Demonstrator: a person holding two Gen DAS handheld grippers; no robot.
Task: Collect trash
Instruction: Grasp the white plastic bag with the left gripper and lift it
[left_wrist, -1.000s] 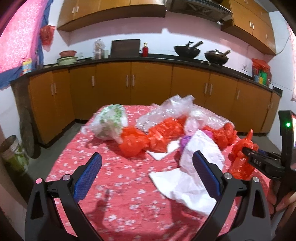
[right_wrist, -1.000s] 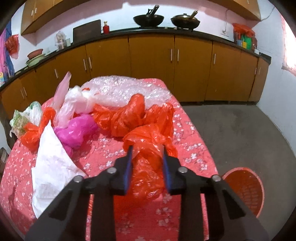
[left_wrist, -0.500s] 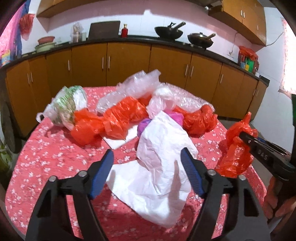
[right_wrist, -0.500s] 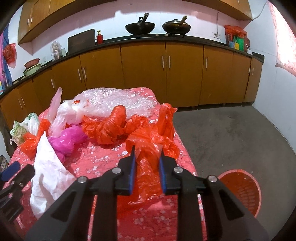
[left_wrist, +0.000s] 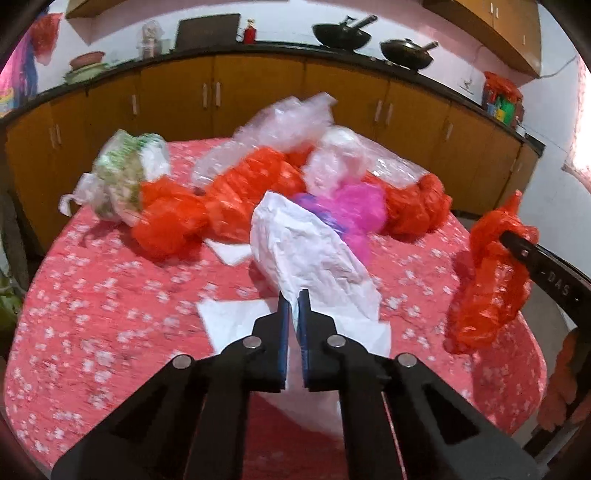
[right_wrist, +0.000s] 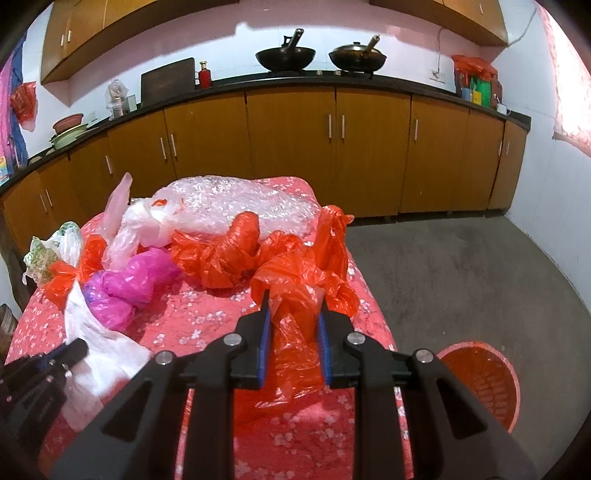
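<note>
Since a second ago the left gripper (left_wrist: 294, 295) has been pushed in and its jaws pinched onto the white paper (left_wrist: 310, 254), so it can be lifted off the table (left_wrist: 92, 314). The red bag (right_wrist: 295, 295) is kept clamped in the right gripper (right_wrist: 293, 301), probably headed for the red basket (right_wrist: 480, 380) on the floor.

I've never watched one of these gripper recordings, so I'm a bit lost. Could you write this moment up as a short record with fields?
Setting: kitchen, table with red floral cloth
Left gripper: shut on white paper
Right gripper: shut on red plastic bag
On the table: red bags, pink bag, clear plastic, green-patterned bag
Bin: red basket on the floor, right of the table
In the bin: cannot tell
</note>
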